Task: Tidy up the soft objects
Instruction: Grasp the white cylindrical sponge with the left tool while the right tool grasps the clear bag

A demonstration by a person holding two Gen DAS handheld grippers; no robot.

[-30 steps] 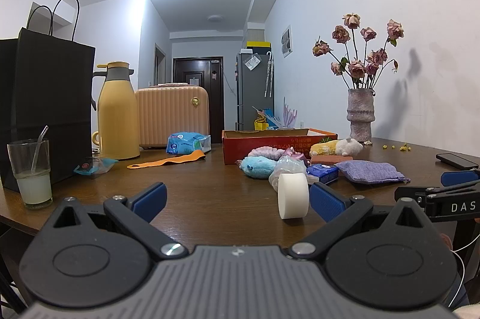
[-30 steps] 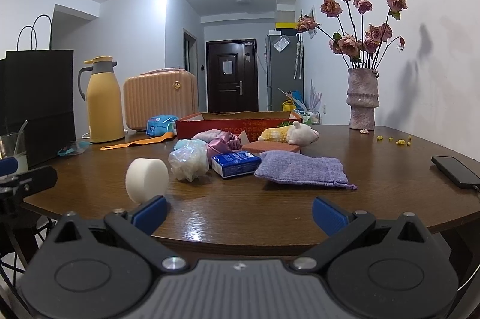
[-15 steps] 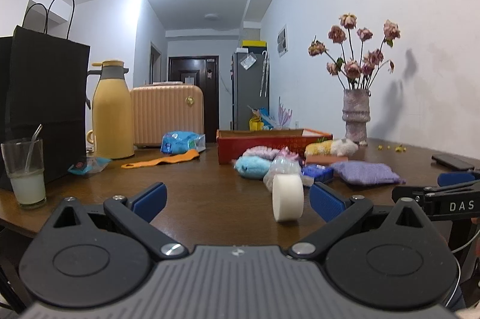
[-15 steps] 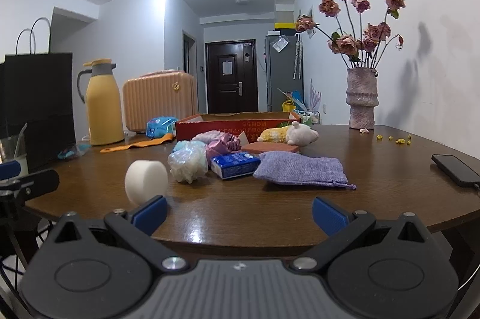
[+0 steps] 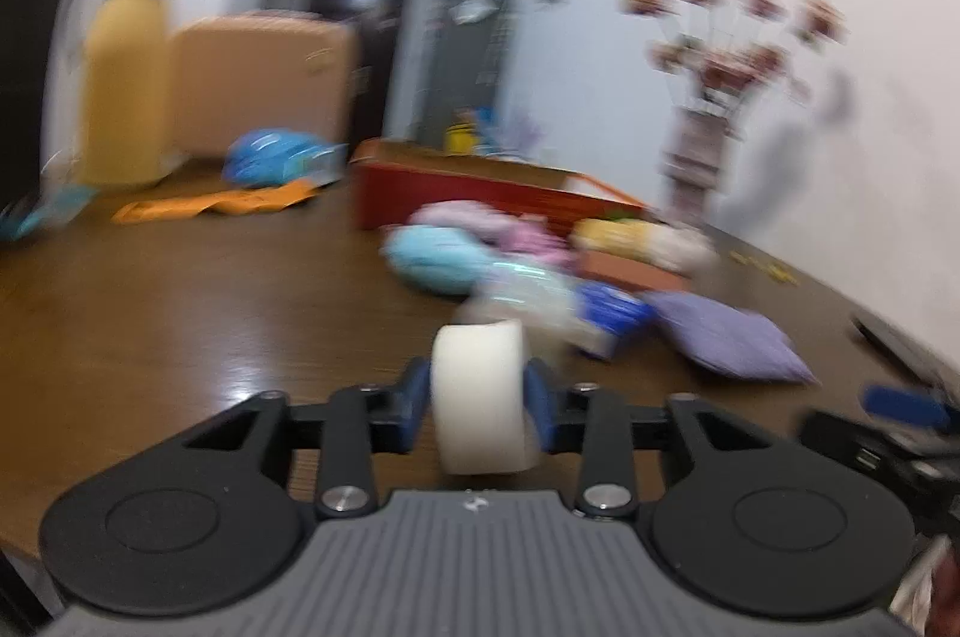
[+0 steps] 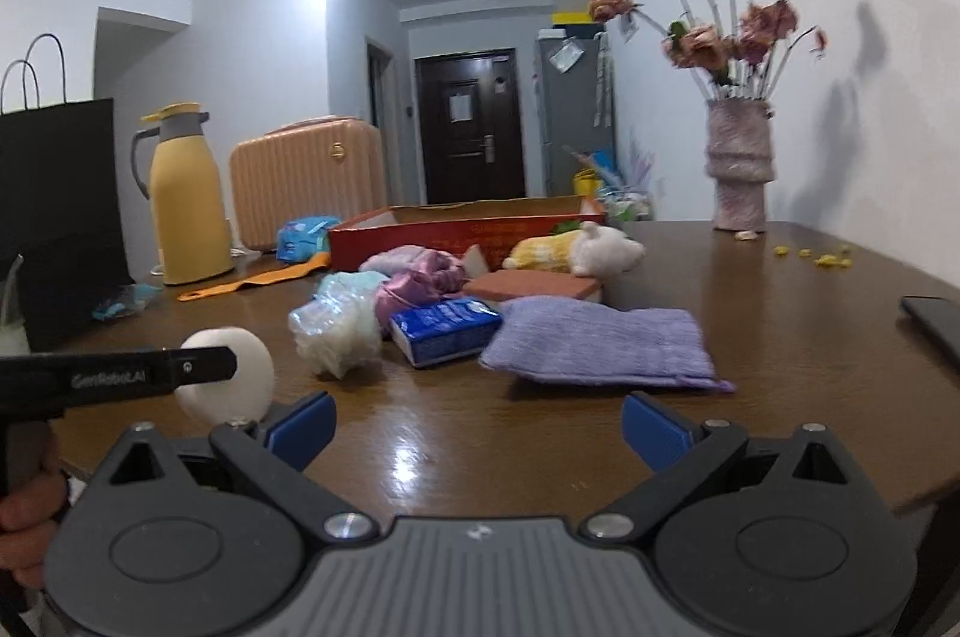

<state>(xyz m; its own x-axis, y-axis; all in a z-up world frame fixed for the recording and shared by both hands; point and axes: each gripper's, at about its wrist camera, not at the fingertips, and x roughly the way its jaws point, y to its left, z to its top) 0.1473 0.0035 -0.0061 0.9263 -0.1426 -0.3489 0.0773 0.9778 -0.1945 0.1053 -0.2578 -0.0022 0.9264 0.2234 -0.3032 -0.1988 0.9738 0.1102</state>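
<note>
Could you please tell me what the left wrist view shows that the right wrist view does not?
Only the left wrist view shows the left gripper shut on the white sponge from both sides. Only the right wrist view shows the open right gripper and black paper bag. Both show the purple cloth, red box and table.

A dark brown wooden table (image 6: 750, 337) carries everything; toward twelve o'clock a red cardboard box (image 6: 456, 232); at ten o'clock a yellow thermos (image 6: 186, 205), a peach suitcase (image 6: 309, 184) and an orange strap (image 6: 258, 280); at one o'clock a vase (image 6: 738, 169); centre, a purple pouch (image 6: 600, 346) beside a blue tissue pack (image 6: 447, 331); at three o'clock a phone (image 6: 936, 325).
</note>
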